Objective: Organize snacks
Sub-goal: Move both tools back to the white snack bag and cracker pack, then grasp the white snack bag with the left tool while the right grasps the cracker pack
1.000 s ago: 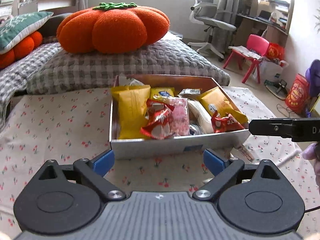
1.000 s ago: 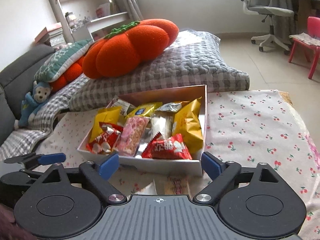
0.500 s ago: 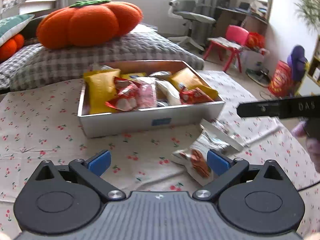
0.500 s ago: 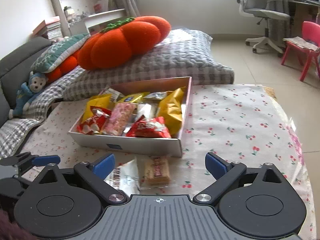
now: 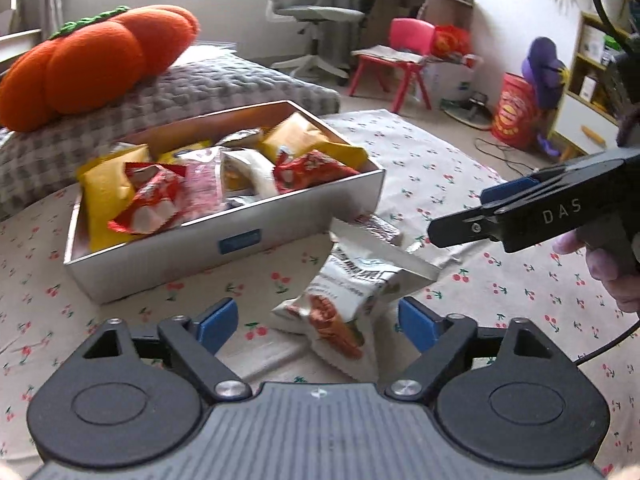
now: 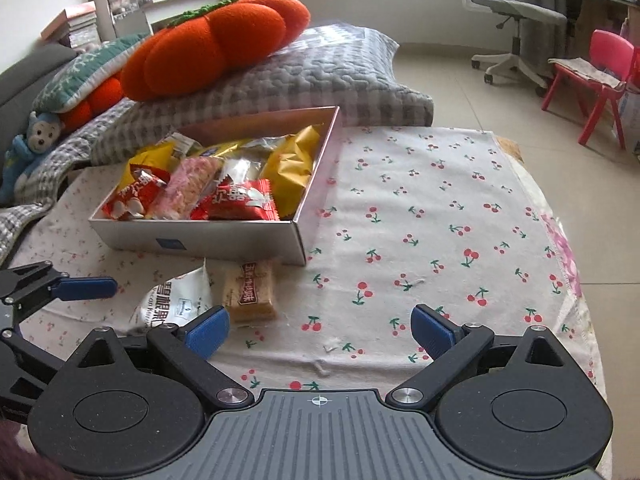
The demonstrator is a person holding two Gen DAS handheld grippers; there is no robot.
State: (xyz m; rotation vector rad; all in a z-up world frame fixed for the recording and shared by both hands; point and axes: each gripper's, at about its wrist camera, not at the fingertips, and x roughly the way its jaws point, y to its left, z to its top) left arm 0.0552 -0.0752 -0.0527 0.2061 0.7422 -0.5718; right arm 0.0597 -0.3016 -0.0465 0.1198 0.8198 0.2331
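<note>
A white box [image 5: 224, 248] [image 6: 200, 240] full of yellow, red and pink snack packets stands on the cherry-print cloth. Two loose packets lie in front of it: a white one with an orange picture [image 5: 340, 312] [image 6: 176, 304] and a tan wafer bar [image 6: 250, 292] [image 5: 372, 226]. My left gripper [image 5: 316, 324] hovers low over the white packet. Its jaws are closing with the packet between them, and the pads are clear of it. My right gripper [image 6: 320, 330] is open over bare cloth, the wafer bar just ahead of its left finger. It shows side-on [image 5: 480, 216] in the left wrist view.
An orange pumpkin cushion [image 6: 216, 44] rests on a grey quilted pillow [image 6: 320, 76] behind the box. The cloth's edge [image 6: 560, 240] drops to the floor on the right. A hand [image 5: 608, 264] grips the right gripper's handle. An office chair [image 5: 316, 12] and a pink chair [image 5: 404, 52] stand farther off.
Both grippers have drawn back from the box and sunk toward the cloth, so the two loose packets came into view. The left jaws have narrowed around the white packet.
</note>
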